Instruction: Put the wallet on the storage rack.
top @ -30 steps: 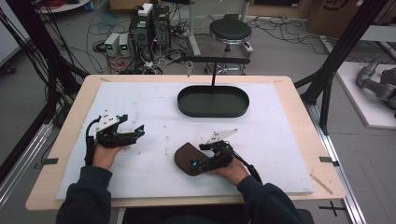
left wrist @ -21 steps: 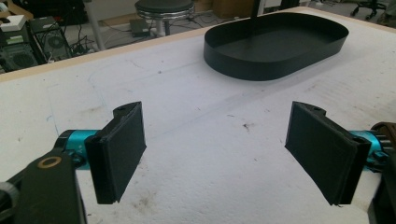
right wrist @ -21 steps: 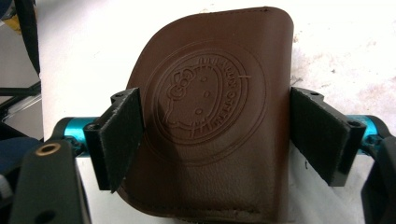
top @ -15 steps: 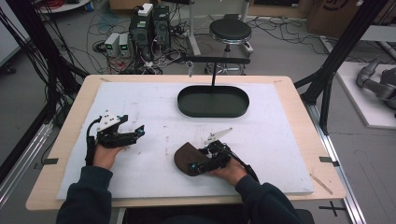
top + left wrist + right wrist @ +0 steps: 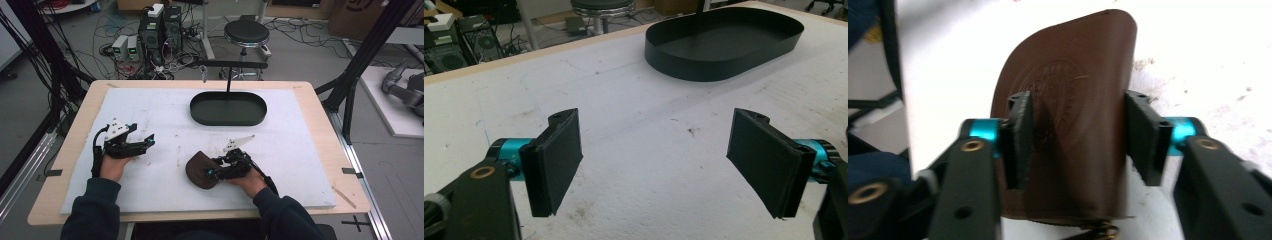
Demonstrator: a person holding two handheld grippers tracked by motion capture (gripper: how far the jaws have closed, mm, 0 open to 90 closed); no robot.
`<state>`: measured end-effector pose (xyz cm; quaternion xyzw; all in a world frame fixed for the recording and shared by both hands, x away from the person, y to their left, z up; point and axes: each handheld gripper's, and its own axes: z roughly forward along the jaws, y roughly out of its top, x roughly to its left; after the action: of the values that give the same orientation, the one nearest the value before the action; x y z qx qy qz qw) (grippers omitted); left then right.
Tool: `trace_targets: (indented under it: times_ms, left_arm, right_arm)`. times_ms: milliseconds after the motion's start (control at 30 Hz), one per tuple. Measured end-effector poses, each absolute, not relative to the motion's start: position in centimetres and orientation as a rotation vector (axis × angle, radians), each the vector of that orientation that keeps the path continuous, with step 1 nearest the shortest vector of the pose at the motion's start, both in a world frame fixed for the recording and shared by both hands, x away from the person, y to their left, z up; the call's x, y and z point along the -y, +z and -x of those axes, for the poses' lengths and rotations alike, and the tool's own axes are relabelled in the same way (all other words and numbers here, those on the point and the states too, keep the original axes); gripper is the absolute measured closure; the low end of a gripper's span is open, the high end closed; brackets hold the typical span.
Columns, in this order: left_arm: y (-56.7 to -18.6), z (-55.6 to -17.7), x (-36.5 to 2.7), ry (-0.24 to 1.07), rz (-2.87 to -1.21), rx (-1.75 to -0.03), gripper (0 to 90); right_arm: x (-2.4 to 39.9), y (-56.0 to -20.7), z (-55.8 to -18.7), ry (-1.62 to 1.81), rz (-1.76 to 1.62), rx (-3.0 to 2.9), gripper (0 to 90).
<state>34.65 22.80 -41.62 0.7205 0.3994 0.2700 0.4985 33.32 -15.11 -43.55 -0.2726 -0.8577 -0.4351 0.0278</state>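
The bench (image 5: pixel 320 150) is a pale wooden top almost wholly covered by a white, lightly scuffed mat (image 5: pixel 165 115). Toward twelve o'clock on the mat sits a black oval tray (image 5: pixel 228 109) with a low upright wall; a thin black post rises at its far edge and carries a dark crossbar above it. The left gripper view looks across bare mat to the same tray (image 5: pixel 724 55) at about one o'clock. At nine o'clock the person's left hand (image 5: pixel 113 167) rests on the mat holding the left gripper (image 5: pixel 148 142), which points toward three o'clock; in the left gripper view its jaws stand wide apart with only white mat between them. At roughly six o'clock, well apart from the tray, lies a brown leather pouch (image 5: pixel 199 169), rounded at one end and stamped with a round emblem. The right gripper (image 5: pixel 212 173), held in the right hand (image 5: pixel 246 177), points toward nine o'clock at it. In the right gripper view the jaws straddle the pouch (image 5: pixel 1073 100), one at each side edge, and appear to press on it.
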Motion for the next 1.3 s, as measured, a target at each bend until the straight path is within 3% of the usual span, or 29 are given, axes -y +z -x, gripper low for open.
trace_targets:
  times_ms: [400,867,1300]
  left_arm:
    - [-41.5,-34.6,-22.9,0.657,-1.738,-0.968,21.6]
    - [-41.5,-34.5,-22.8,0.661,-1.741,-0.963,21.7]
    - [-41.6,-34.6,-22.8,0.655,-1.735,-0.946,22.1]
  right_arm:
    - [17.4,-40.7,-33.3,-1.500,0.844,2.771,68.3]
    - [22.2,-37.6,-33.8,-1.578,1.056,2.999,70.3]
    - [24.8,-36.5,-39.0,-1.699,1.268,2.831,70.4]
